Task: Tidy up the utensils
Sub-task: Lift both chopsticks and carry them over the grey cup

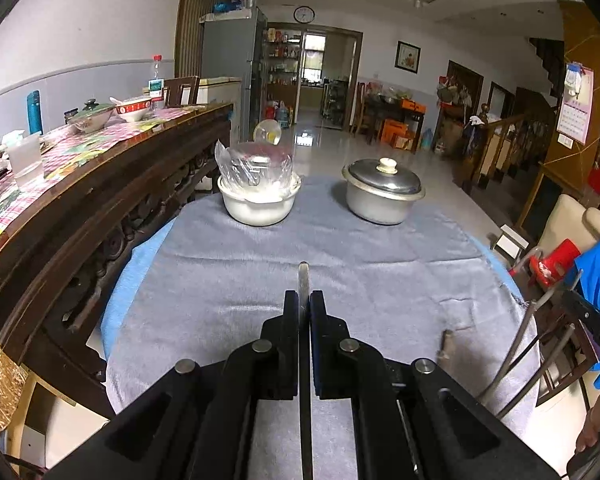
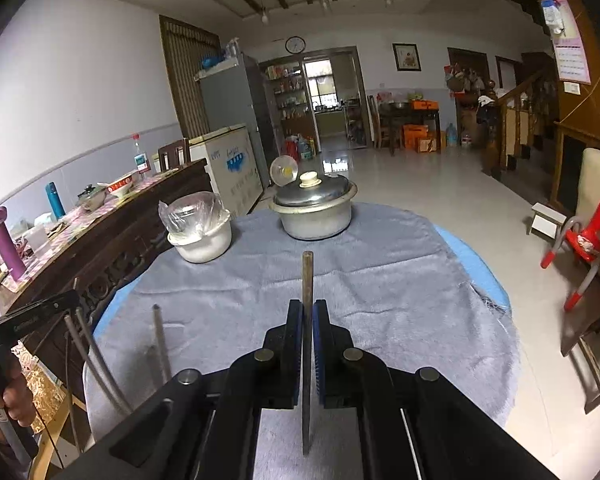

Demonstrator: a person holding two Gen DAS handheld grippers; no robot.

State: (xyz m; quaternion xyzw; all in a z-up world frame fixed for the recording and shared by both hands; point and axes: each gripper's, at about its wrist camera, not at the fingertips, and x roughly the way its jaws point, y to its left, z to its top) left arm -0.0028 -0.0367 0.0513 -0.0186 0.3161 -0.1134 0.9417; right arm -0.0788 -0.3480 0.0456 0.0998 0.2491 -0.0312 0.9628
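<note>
1. We see the left gripper (image 1: 305, 300) clenched on a thin metal utensil handle (image 1: 303, 276); the flat strip runs between the pads and its rounded end pokes out past the fingertips. What kind of utensil it is we cannot tell.
2. The right gripper (image 2: 308, 308) is likewise clamped on a thin metal rod-like utensil (image 2: 307, 276), its blunt end standing out beyond the fingertips and its lower part tapering toward the camera.
3. Both grippers are above a round table covered with a grey cloth (image 1: 340, 248); a blue edge (image 1: 118, 292) shows under the cloth on the left side, and again on the right in the right wrist view.
4. At the far edge of the table stand 2 vessels: a white bowl (image 1: 260, 208) with a clear plastic bag (image 1: 252, 166) over its contents, and, apart from it to the right, a metal pot (image 1: 380, 204) with a lid and a pale knob.
5. The cloth between the grippers and the 2 vessels is bare, giving open room.
6. A dark carved wooden sideboard (image 1: 100, 208) stands just beside the table's left edge, crowded with bowls and bottles.
7. To the right of the table the tiled floor (image 2: 440, 184) is open; a red chair (image 2: 588, 236) stands near the right edge.
8. In the right wrist view, the left gripper's body and a hand (image 2: 8, 400) show at the far left, and another thin rod stands just right of them.
</note>
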